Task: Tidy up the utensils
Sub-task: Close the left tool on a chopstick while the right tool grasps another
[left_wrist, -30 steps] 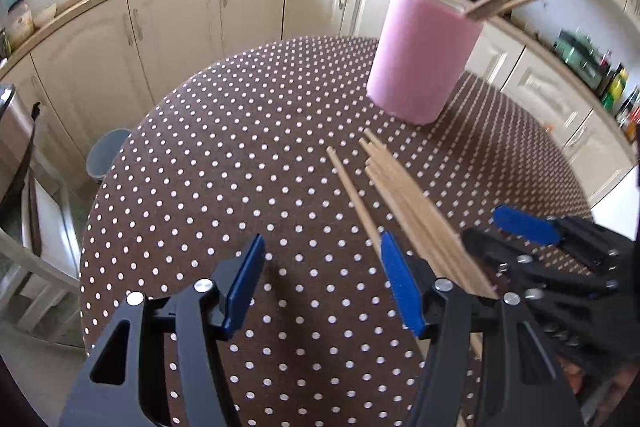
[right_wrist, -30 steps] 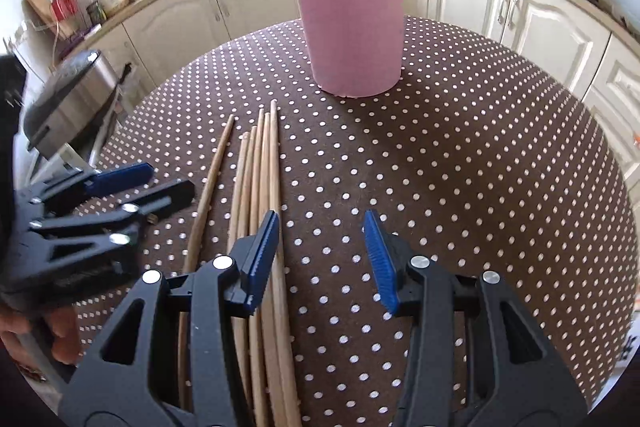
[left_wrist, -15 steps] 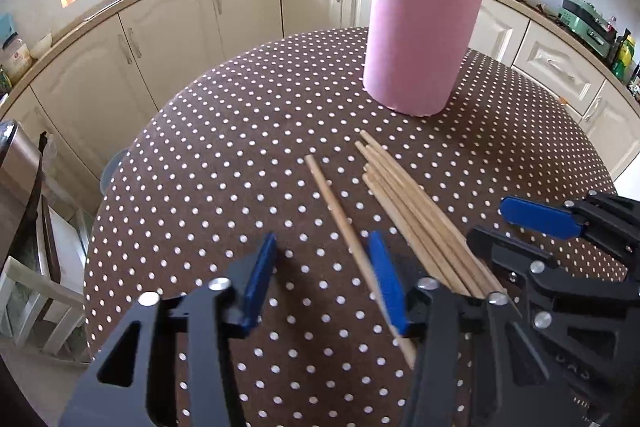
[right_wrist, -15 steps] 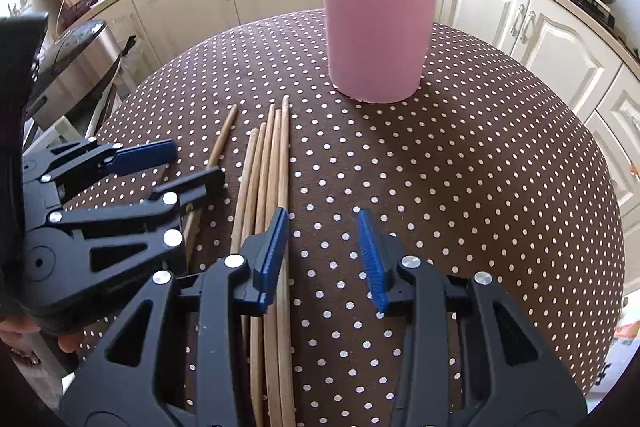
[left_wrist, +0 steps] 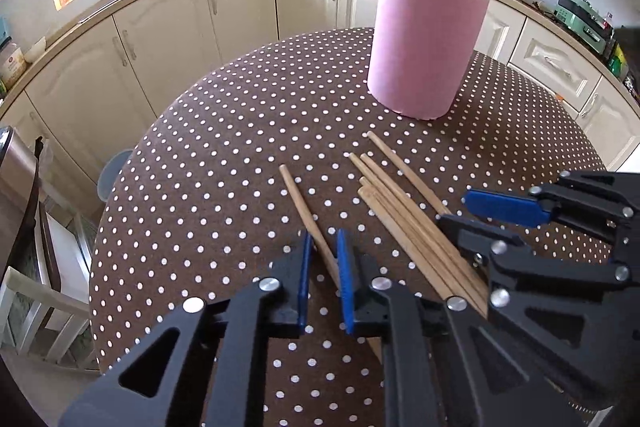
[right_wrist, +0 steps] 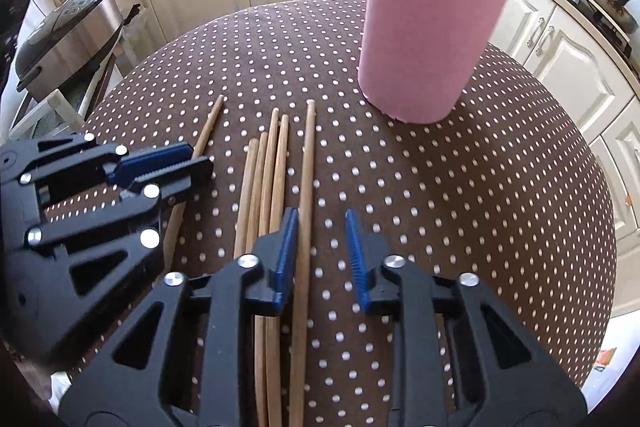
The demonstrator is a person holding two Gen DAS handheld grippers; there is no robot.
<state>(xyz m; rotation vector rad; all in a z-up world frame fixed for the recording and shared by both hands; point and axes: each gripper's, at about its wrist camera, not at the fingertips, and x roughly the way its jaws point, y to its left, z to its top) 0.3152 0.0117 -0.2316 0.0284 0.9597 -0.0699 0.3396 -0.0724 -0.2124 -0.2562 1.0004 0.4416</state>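
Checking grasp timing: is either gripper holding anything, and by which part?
Neither clearly. Both have just been closing: left gripper partway along the lone chopstick, pad contact unclear; right gripper open, the outermost chopstick between its jaws.

Both grippers point steeply down, side by side. The left gripper (left_wrist: 322, 255) has just been closing, jaws nearly together; the right gripper (right_wrist: 322, 239), also closing, stands wider.

On the table (right_wrist: 500, 187), 6 chopsticks (right_wrist: 276, 163) lie before the holder (right_wrist: 428, 43), 1 apart leftward.
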